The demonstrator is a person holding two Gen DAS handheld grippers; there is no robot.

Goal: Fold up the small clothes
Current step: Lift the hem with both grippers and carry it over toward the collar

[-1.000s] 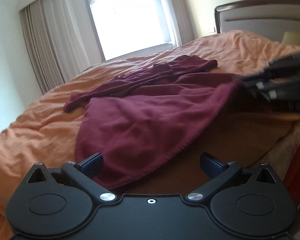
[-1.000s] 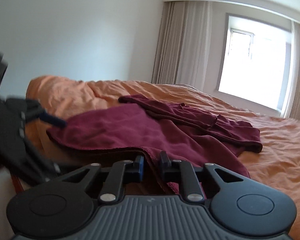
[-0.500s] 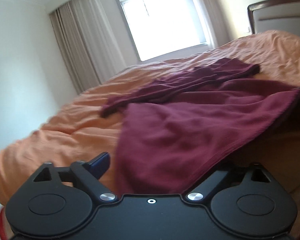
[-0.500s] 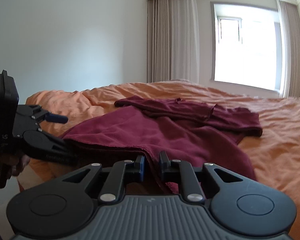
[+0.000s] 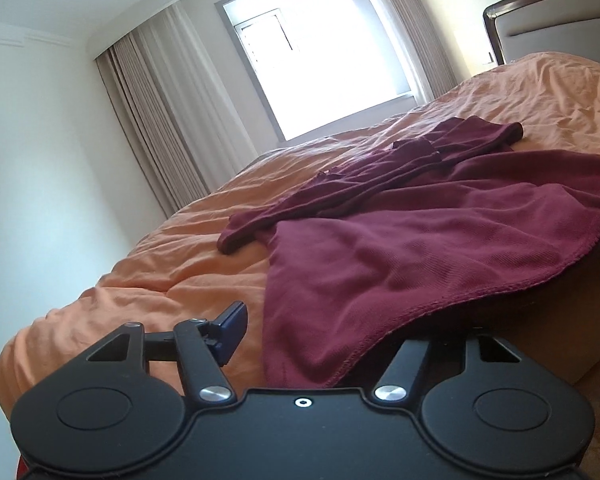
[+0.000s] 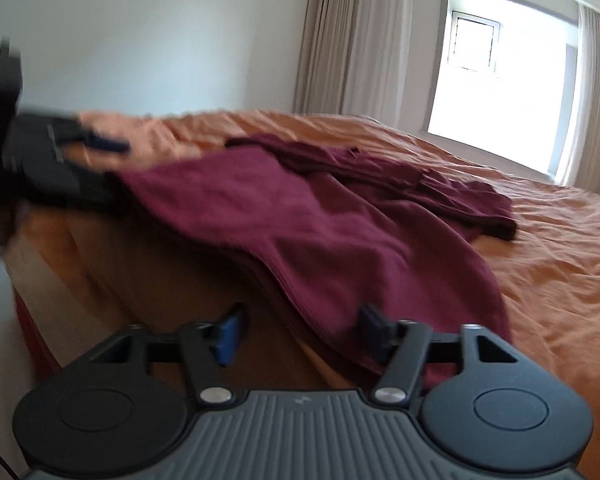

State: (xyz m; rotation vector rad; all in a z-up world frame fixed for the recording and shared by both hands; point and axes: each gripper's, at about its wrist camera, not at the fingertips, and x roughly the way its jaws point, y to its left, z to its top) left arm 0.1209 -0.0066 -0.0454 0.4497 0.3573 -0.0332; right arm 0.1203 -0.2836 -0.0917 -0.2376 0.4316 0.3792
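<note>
Orange bedding (image 5: 180,272) is covered by a maroon garment (image 5: 420,248). Right gripper (image 6: 300,326) is spread wide around its hem; left gripper (image 5: 332,332) is half hidden, its state unclear.

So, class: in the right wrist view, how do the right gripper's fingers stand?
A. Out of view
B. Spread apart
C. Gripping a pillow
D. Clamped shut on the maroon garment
B: the right gripper has its two blue-padded fingers wide apart, with the maroon garment's hem lying between them, unclamped.

Garment (image 5: 420,248) on bed (image 5: 180,248), window (image 5: 324,52) behind
</note>
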